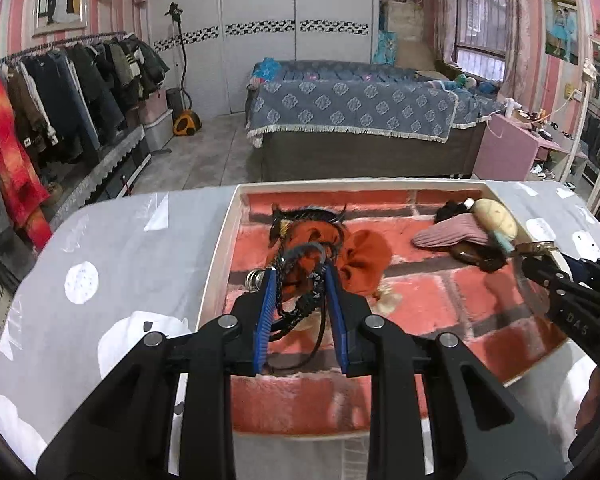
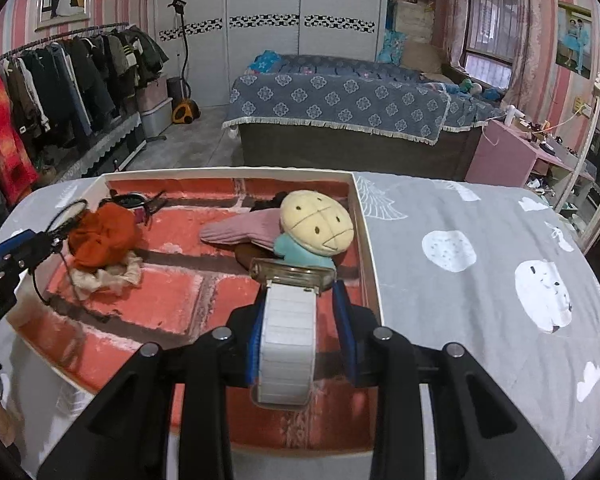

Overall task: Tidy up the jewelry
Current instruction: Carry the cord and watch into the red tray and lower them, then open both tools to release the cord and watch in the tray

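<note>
A white-rimmed tray (image 1: 220,248) with a red brick-pattern lining lies on the table. My left gripper (image 1: 300,276) is shut on a black braided cord necklace (image 1: 300,304), held over the tray's left part, just in front of an orange scrunchie (image 1: 364,260). My right gripper (image 2: 300,292) is shut on a watch with a white band (image 2: 286,340), its clear case (image 2: 294,274) forward, over the tray's right part. The right gripper also shows in the left wrist view (image 1: 540,268).
In the tray lie a pink knitted piece (image 2: 240,230), a cream plush head with a teal body (image 2: 316,220), a brown item under it, a cream scrunchie (image 2: 104,276) and a black spiky hair clip (image 1: 312,214). The grey patterned tablecloth (image 2: 480,280) extends right.
</note>
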`<action>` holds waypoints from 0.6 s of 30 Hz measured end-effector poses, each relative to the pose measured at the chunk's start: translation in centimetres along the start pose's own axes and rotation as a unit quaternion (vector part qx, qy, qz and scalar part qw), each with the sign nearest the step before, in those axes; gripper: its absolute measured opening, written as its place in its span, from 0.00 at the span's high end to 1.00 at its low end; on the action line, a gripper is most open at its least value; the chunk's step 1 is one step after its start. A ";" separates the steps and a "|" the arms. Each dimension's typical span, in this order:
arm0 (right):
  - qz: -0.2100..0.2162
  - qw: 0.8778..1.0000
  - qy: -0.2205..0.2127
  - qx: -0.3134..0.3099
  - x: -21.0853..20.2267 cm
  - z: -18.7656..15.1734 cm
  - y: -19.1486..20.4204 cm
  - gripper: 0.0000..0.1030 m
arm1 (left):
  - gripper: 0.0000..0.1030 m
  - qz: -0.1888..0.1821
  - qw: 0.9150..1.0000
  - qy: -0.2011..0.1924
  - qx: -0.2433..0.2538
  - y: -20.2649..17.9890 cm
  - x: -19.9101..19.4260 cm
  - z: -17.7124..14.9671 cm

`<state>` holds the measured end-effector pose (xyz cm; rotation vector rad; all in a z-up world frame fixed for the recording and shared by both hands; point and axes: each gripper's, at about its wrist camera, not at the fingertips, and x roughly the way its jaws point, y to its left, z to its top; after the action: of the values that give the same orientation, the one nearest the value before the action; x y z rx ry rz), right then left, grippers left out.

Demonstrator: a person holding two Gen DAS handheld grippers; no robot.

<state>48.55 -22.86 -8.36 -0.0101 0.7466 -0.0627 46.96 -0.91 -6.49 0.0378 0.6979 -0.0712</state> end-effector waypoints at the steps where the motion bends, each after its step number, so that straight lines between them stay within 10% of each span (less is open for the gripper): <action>1: -0.002 1.000 -0.001 -0.001 0.2 0.0 0.1 0.70 | 0.76 -0.002 1.000 0.003 -0.002 0.2 0.4 0.0; 18: -0.009 1.000 -0.012 0.008 2.4 0.0 0.0 0.69 | 0.79 -0.003 1.000 0.023 0.006 -0.2 3.1 -1.0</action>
<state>50.26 -23.04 -9.97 -0.0028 0.7214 -0.0849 48.64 -1.21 -9.27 0.0482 0.7427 -0.0806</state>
